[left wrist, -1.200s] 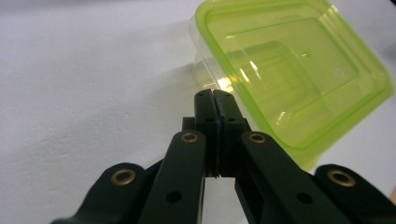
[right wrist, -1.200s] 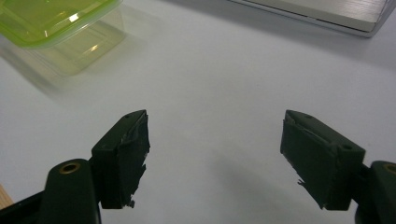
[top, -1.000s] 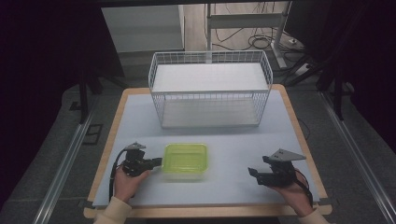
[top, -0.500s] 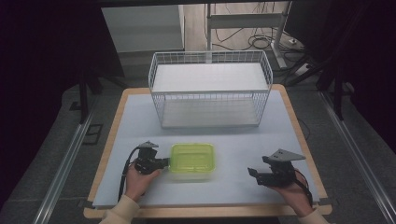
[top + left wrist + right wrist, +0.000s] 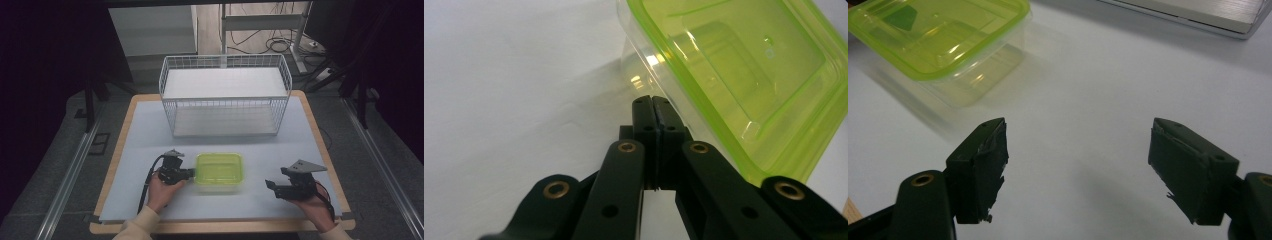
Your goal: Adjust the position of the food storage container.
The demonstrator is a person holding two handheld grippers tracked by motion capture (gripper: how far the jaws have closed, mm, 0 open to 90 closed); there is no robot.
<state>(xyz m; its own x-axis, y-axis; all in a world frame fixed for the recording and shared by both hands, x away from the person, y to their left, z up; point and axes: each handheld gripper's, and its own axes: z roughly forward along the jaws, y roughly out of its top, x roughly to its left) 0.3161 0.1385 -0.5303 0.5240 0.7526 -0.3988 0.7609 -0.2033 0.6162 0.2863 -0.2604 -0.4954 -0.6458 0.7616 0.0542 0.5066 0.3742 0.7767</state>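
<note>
Two tongs work the bench (image 5: 140,130): the left tongs (image 5: 190,173), jaws pressed together, have slid the green-lidded container (image 5: 220,170) rightward since a second ago, tips against its left side. The right tongs (image 5: 270,184) stay put, jaws apart, well clear.

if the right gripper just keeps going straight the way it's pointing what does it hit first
Probably the green-lidded container. The right gripper, jaws open, points across the table toward it with bare table between; its own view puts the container left of centre, so it might graze past.
</note>
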